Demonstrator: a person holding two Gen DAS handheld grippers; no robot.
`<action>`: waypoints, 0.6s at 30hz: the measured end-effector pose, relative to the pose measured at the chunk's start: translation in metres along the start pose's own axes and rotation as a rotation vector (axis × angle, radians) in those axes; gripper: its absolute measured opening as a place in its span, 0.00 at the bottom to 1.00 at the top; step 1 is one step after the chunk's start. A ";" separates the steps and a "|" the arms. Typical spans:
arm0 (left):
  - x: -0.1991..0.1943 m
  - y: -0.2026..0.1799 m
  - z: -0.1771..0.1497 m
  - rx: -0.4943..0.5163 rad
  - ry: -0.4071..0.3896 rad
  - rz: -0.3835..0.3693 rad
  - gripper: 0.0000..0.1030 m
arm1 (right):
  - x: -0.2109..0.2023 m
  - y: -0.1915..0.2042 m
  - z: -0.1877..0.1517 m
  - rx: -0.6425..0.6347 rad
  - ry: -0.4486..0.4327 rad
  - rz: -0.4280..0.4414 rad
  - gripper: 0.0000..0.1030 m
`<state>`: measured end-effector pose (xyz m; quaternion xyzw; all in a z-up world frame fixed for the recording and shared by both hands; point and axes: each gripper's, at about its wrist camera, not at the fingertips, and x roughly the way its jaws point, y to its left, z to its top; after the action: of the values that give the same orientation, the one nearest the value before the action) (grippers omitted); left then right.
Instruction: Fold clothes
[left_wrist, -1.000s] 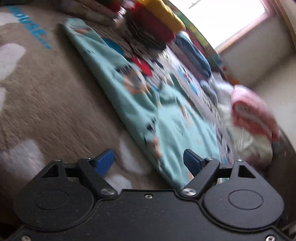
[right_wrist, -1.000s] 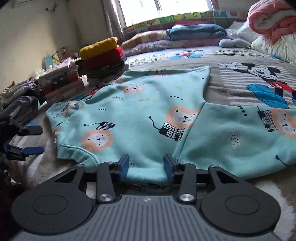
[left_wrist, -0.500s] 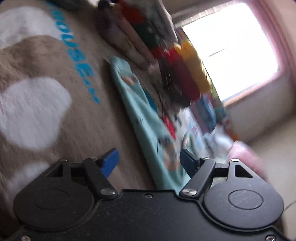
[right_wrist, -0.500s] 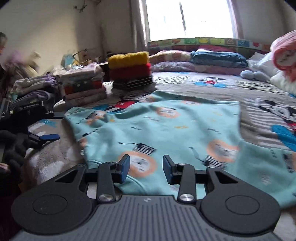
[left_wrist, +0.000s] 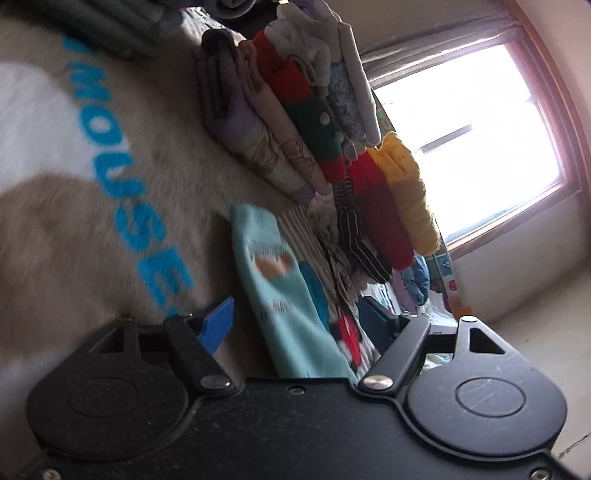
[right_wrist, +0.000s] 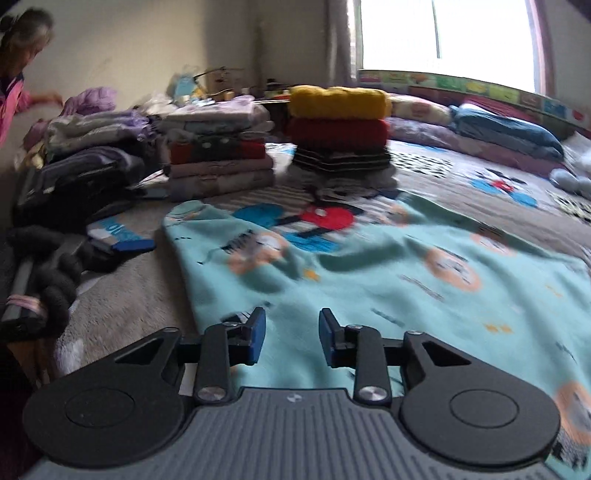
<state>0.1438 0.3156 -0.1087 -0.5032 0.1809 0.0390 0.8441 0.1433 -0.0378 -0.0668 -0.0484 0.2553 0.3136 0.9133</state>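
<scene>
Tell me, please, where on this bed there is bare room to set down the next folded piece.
Bare blanket lies left of the teal sweatshirt, up to the left hand-held gripper. More shows beyond the sweatshirt toward the pillows. The back left is crowded: the yellow-topped stack, the striped stack and loose clothes.

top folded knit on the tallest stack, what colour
Yellow folded knit, above a red one; clearest in the right wrist view.
</scene>
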 end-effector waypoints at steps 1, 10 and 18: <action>0.006 0.000 0.004 0.012 0.004 0.010 0.73 | 0.004 0.004 0.002 -0.013 0.000 0.007 0.30; 0.027 0.012 0.026 0.034 0.026 0.053 0.07 | 0.033 0.038 -0.017 -0.108 0.069 0.025 0.31; -0.001 0.029 0.045 0.002 -0.065 0.075 0.05 | 0.030 0.041 0.002 -0.104 0.154 0.015 0.32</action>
<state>0.1472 0.3693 -0.1134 -0.4938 0.1722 0.0868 0.8479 0.1396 0.0119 -0.0770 -0.1176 0.3083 0.3287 0.8849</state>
